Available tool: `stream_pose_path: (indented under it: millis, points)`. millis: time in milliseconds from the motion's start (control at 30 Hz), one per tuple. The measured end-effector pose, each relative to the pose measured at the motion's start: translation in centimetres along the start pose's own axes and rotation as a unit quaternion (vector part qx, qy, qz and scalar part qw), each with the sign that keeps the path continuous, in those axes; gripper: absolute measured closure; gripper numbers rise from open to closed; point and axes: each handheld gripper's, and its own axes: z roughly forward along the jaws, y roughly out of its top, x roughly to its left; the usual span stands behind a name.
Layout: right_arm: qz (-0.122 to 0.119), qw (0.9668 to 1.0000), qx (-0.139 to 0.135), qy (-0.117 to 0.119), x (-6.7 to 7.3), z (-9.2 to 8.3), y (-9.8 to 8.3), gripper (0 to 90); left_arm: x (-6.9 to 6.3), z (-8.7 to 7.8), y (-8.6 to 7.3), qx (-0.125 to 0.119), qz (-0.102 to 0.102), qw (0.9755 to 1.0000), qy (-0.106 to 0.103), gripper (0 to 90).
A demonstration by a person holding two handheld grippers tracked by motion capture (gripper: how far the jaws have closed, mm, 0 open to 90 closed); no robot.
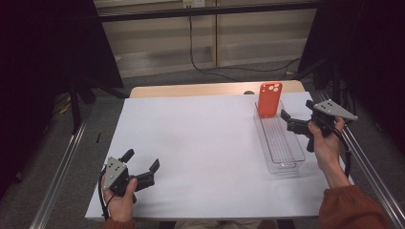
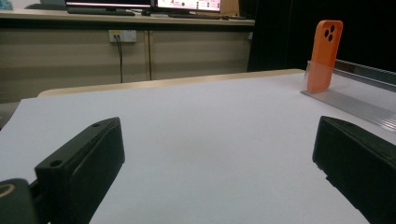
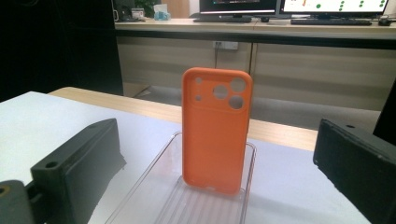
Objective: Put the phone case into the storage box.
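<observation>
An orange phone case (image 1: 270, 99) stands upright against the far end of a clear, ribbed plastic tray (image 1: 282, 148) on the right of the white table (image 1: 200, 129). My right gripper (image 1: 297, 110) is held just right of the tray, open and empty, with its jaws pointing at the case. In the right gripper view the case (image 3: 215, 116) stands in the tray (image 3: 154, 186), beyond and between the spread jaws of the right gripper (image 3: 217, 140). My left gripper (image 1: 142, 161) is open and empty near the front left of the table. From the left gripper (image 2: 219, 154) the case (image 2: 324, 53) appears far off to the right.
A wooden strip (image 1: 191, 89) borders the table's far edge. Metal rails (image 1: 62, 167) run along both sides. A black cable (image 1: 205, 67) lies on the floor behind. Desks with monitors (image 3: 289, 7) stand in the background.
</observation>
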Motion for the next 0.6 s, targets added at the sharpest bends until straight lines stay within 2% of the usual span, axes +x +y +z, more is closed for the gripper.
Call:
stream_pose_path:
  millis: [267, 367, 600]
  points:
    - [-0.004, 0.9999, 0.001, -0.010, 0.1, -1.2, -0.8, 0.0, 0.0, 0.0, 0.0, 0.001, 0.001, 1.0000, 0.000, 2.2]
    - [-0.004, 0.9999, 0.003, -0.010, 0.2, -1.6, -1.1, 0.0, -0.1, -0.1, 0.0, 0.004, 0.005, 1.0000, 0.005, 2.2]
    - [-0.003, 0.9999, 0.000, -0.010, 0.4, -2.8, -1.4, 0.0, -0.1, -0.1, -0.1, 0.006, 0.007, 1.0000, 0.000, 2.2]
